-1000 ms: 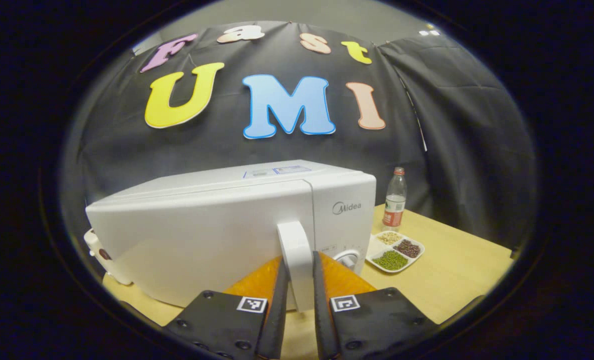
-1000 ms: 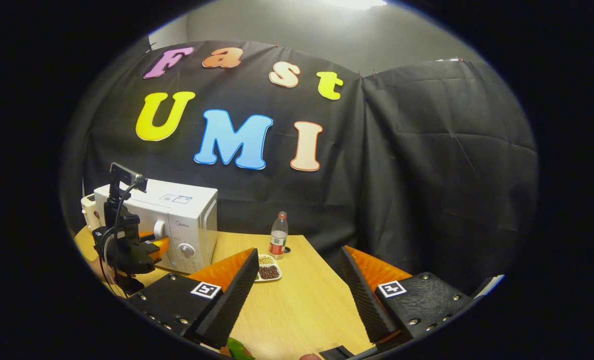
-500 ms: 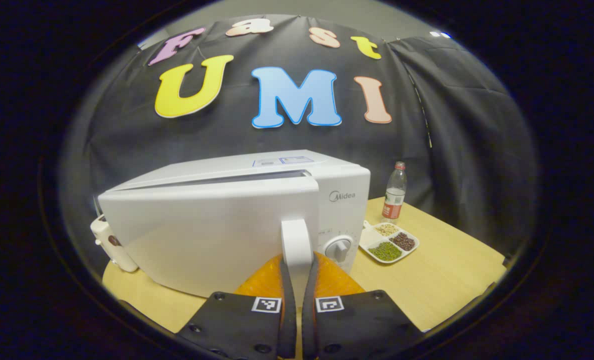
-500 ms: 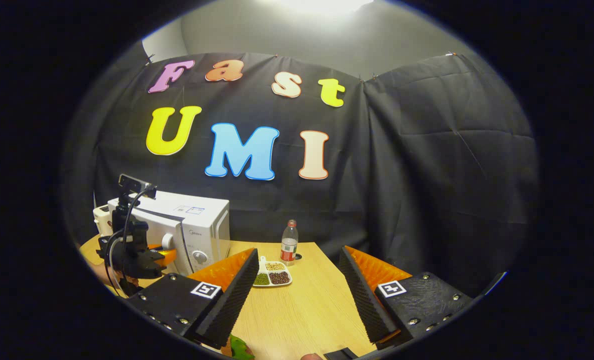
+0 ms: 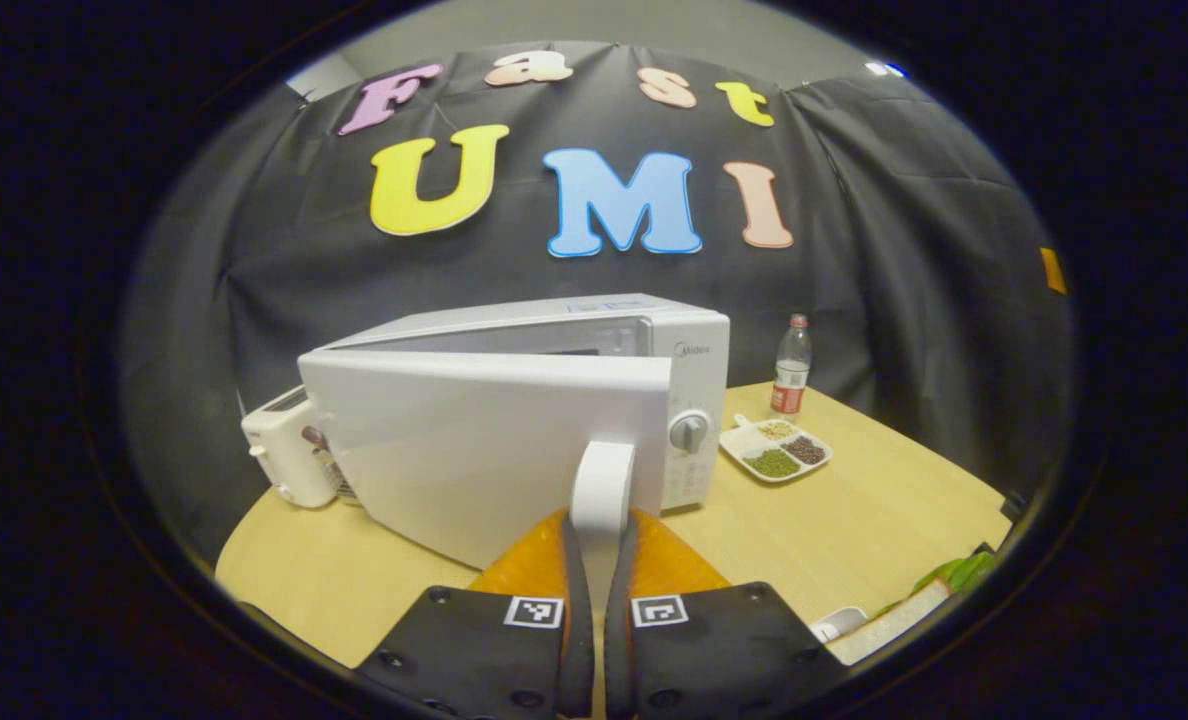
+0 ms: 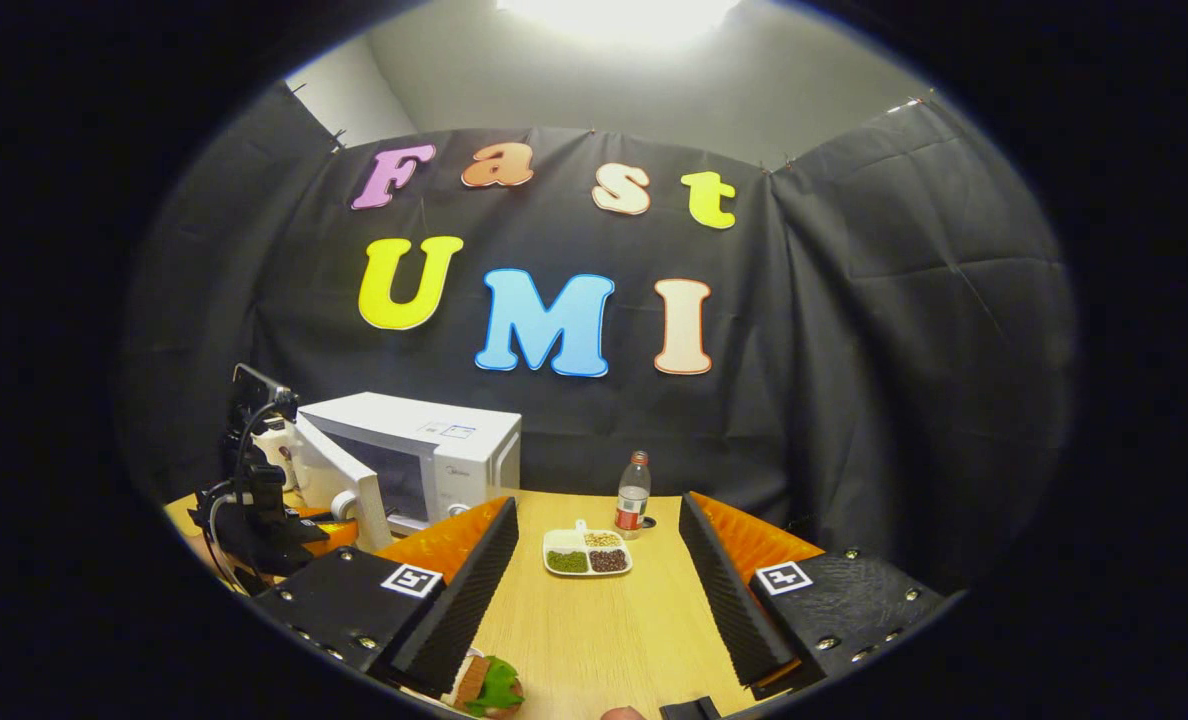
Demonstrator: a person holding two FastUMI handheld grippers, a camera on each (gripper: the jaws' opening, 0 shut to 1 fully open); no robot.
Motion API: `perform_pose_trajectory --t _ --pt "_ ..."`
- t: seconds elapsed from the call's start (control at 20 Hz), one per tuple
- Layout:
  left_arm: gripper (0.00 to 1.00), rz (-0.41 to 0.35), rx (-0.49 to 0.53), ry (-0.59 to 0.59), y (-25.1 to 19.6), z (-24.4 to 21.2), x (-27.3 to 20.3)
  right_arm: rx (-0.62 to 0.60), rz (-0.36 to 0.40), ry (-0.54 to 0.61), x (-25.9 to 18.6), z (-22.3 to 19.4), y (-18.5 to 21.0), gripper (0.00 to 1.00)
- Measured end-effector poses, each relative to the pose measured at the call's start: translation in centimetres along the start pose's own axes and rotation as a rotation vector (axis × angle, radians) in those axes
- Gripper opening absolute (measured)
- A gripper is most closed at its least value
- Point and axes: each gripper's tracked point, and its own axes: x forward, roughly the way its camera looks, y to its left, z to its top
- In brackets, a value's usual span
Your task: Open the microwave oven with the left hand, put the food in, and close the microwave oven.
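Observation:
The white microwave (image 5: 689, 345) stands on the wooden table with its door (image 5: 474, 450) swung partly open. My left gripper (image 5: 601, 528) is shut on the door's upright white handle (image 5: 602, 478), one finger on each side. The right gripper view also has the microwave (image 6: 444, 445), its open door (image 6: 339, 485) and the left gripper (image 6: 289, 528) at the handle. My right gripper (image 6: 594, 595) hovers open over the table with nothing between its fingers. The food (image 6: 494, 686), a sandwich with a green leaf, lies just below its left finger; the left gripper view has the food (image 5: 957, 573) at far right.
A white divided dish of beans (image 5: 776, 450) and a plastic bottle (image 5: 790, 365) stand right of the microwave. A small white appliance (image 5: 279, 455) sits on its left. Bare table (image 6: 594, 640) lies between the dish (image 6: 586, 552) and my right gripper.
The microwave door has swung from almost closed to partly open, pulled by my left gripper, which shut tight on the handle. The right gripper rose slightly and stayed open.

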Motion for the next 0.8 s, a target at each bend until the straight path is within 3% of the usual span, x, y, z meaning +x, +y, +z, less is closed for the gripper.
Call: perform_pose_trajectory --t 0.45,0.8 --pt "0.11 0.228 -0.054 0.018 8.1 -3.6 -9.6 0.040 0.175 0.013 -3.5 -1.5 2.5 0.98" --pt "0.10 0.315 -0.068 0.044 14.8 -5.5 -13.9 0.072 0.245 0.044 -3.7 -1.9 5.7 0.98"
